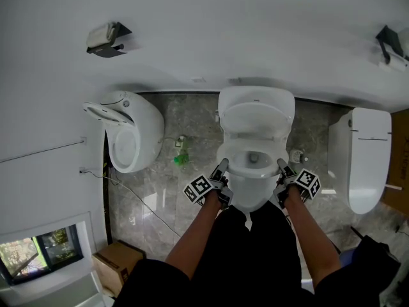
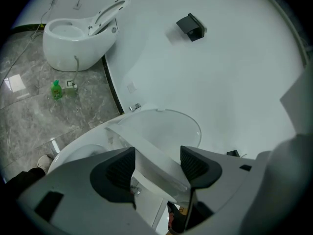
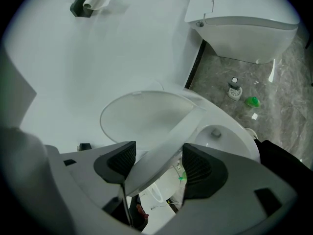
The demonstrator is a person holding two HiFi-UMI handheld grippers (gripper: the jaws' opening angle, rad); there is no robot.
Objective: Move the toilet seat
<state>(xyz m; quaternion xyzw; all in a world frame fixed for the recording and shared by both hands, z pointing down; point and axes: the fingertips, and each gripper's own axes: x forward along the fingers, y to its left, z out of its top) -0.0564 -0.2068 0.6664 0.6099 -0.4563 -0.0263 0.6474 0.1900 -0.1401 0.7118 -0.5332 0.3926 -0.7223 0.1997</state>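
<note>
A white toilet (image 1: 254,194) stands in the middle of the head view with its lid (image 1: 255,117) upright against the wall. The toilet seat (image 1: 252,173) is lifted a little off the bowl at its front. My left gripper (image 1: 222,170) is at the seat's left front edge. In the left gripper view the seat rim (image 2: 151,153) fills the space between the pads and the left gripper (image 2: 157,165) is shut on it. My right gripper (image 1: 282,168) is at the right front edge. The seat rim (image 3: 171,141) passes between the wide jaws of the right gripper (image 3: 159,163), with a gap beside one pad.
Another white toilet (image 1: 131,130) with a raised seat stands at the left, and a closed one (image 1: 364,155) at the right. A green bottle (image 1: 181,160) and a small fitting (image 1: 296,155) sit on the marble floor. A cardboard box (image 1: 118,258) is at the lower left. Paper holders (image 1: 105,38) hang on the wall.
</note>
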